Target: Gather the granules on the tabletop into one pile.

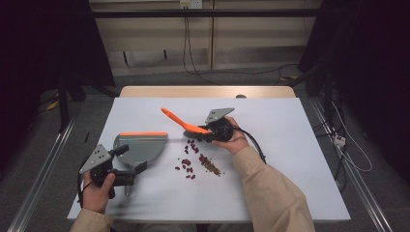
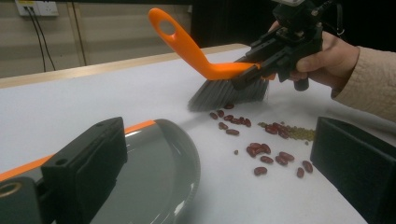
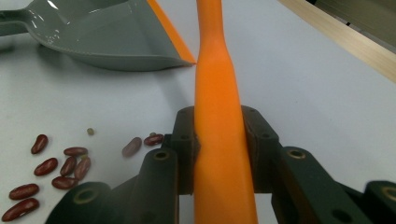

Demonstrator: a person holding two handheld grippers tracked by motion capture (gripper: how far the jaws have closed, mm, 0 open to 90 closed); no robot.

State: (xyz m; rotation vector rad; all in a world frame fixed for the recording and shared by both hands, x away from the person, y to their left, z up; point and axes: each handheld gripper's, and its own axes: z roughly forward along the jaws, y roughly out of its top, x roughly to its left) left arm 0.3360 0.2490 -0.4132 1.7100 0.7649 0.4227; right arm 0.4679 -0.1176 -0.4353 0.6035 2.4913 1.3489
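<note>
My right gripper point(image 1: 203, 133) point(image 3: 219, 140) is shut on the orange handle of a small brush point(image 1: 186, 124) point(image 3: 217, 93). In the left gripper view the brush point(image 2: 196, 56) hangs tilted with its grey bristles just above the far end of the beans, held by the right gripper point(image 2: 254, 72). Several red kidney beans point(image 1: 190, 163) point(image 2: 261, 149) point(image 3: 51, 168) and small green beans point(image 1: 211, 166) point(image 2: 303, 134) lie scattered on the white table. A grey dustpan point(image 1: 142, 147) point(image 2: 154, 172) point(image 3: 107, 32) with an orange lip lies left of them. My left gripper point(image 1: 129, 159) point(image 2: 217, 140) stands open over the dustpan's near side.
The white table top point(image 1: 290, 159) has a wooden edge point(image 1: 208, 92) at the back. Dark curtains and cables point(image 1: 348, 145) surround it on the floor. Bare table lies to the right of and in front of the beans.
</note>
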